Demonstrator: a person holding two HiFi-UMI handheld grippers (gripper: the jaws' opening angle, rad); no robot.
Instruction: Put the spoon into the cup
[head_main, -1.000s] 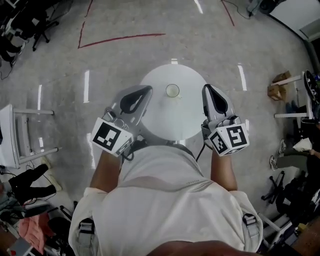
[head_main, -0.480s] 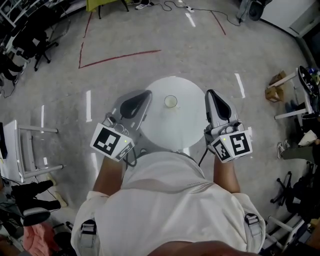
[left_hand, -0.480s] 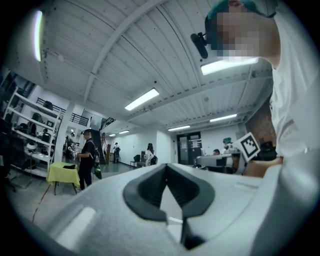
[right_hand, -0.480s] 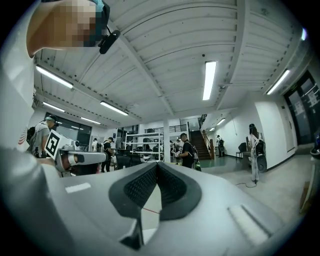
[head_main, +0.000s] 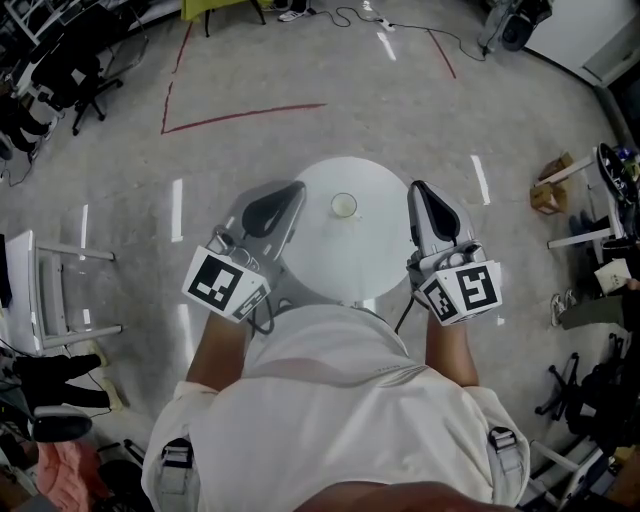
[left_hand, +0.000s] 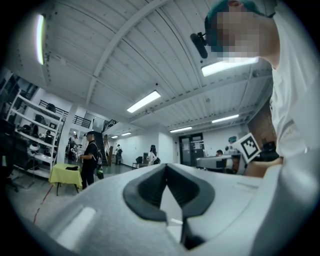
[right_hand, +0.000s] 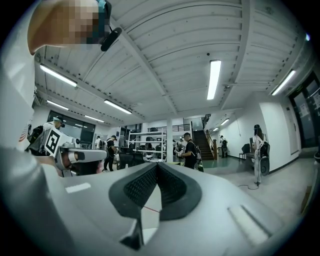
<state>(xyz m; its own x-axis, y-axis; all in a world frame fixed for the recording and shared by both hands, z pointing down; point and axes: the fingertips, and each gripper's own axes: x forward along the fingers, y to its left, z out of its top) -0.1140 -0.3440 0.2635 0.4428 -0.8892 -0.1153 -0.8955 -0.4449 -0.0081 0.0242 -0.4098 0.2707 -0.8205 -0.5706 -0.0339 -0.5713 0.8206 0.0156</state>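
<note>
A small pale cup (head_main: 344, 206) stands upright near the far middle of the round white table (head_main: 345, 260). No spoon shows on the table or in either gripper, and I cannot tell whether one is inside the cup. My left gripper (head_main: 296, 186) hangs over the table's left edge, jaws closed tip to tip with nothing between them. At the right edge my right gripper (head_main: 416, 186) is held the same way, shut and empty. Both gripper views point up into the room: left gripper (left_hand: 166, 165), right gripper (right_hand: 157, 164).
A white frame chair (head_main: 40, 290) stands on the floor at the left. A cardboard box (head_main: 548, 195) and more furniture sit at the right. Red tape (head_main: 240, 115) marks the floor beyond the table. A person (left_hand: 91, 157) stands by a yellow table in the distance.
The head view has shifted a little, showing more floor beyond the table. Both grippers stay shut at the table's two sides, and the cup has not moved.
</note>
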